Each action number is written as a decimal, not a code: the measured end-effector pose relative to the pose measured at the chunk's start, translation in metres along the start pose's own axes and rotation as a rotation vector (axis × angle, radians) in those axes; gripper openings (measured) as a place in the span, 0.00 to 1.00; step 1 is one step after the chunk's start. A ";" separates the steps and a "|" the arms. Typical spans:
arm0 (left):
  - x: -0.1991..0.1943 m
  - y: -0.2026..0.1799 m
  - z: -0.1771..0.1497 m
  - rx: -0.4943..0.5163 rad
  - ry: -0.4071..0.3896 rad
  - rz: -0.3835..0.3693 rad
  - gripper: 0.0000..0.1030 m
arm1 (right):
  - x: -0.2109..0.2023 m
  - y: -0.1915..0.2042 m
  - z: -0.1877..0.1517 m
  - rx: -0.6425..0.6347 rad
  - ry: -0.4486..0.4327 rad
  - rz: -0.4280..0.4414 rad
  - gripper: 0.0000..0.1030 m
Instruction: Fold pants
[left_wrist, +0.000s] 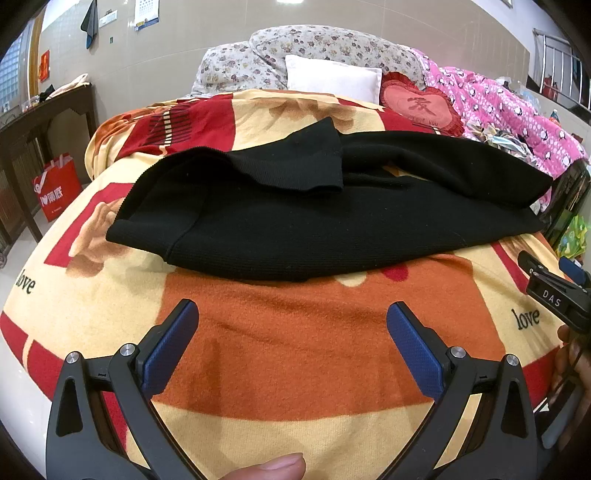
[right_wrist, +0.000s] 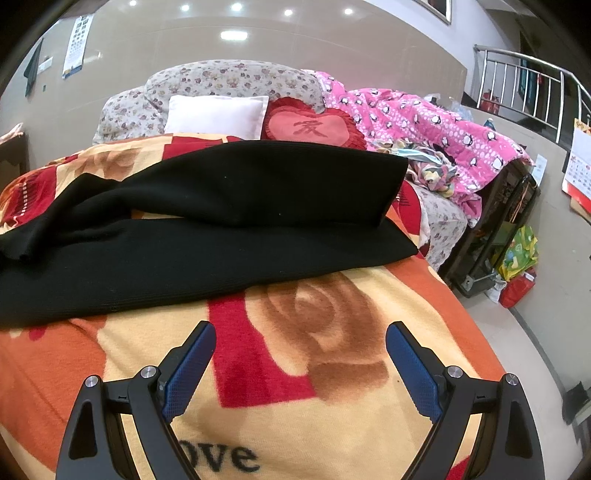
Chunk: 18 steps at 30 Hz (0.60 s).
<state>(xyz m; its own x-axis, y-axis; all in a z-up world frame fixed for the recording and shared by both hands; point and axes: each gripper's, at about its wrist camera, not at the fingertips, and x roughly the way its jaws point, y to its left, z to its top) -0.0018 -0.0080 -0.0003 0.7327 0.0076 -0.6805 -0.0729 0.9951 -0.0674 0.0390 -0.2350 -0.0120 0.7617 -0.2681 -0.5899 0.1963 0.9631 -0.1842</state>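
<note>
Spread over the bed, a blanket (left_wrist: 295, 350) carries the pants (left_wrist: 314, 229), lying crosswise, one leg rumpled. Left tool (left_wrist: 293, 332) and right tool (right_wrist: 301, 354) hover released. Pinching blanket underneath could spoil the fold.

We see a rose-patterned blanket (left_wrist: 295, 350) spread wide, with a white pillow (right_wrist: 218, 114), a red heart cushion (right_wrist: 306, 127) and a pink penguin quilt (right_wrist: 424, 122) behind it.
</note>
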 end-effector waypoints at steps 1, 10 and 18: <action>0.000 0.000 0.000 0.000 0.000 0.000 0.99 | 0.000 0.000 0.000 0.000 0.001 -0.005 0.89; 0.000 0.000 0.000 -0.001 0.001 -0.001 0.99 | 0.003 0.004 0.000 -0.013 0.020 -0.065 0.89; 0.000 0.001 0.000 -0.003 0.002 -0.003 0.99 | 0.017 0.003 0.002 -0.010 0.114 -0.057 0.88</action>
<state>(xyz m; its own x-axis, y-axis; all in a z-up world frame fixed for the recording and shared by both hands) -0.0017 -0.0074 -0.0004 0.7313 0.0042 -0.6820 -0.0724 0.9948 -0.0716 0.0544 -0.2362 -0.0210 0.6739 -0.3238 -0.6641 0.2302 0.9461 -0.2277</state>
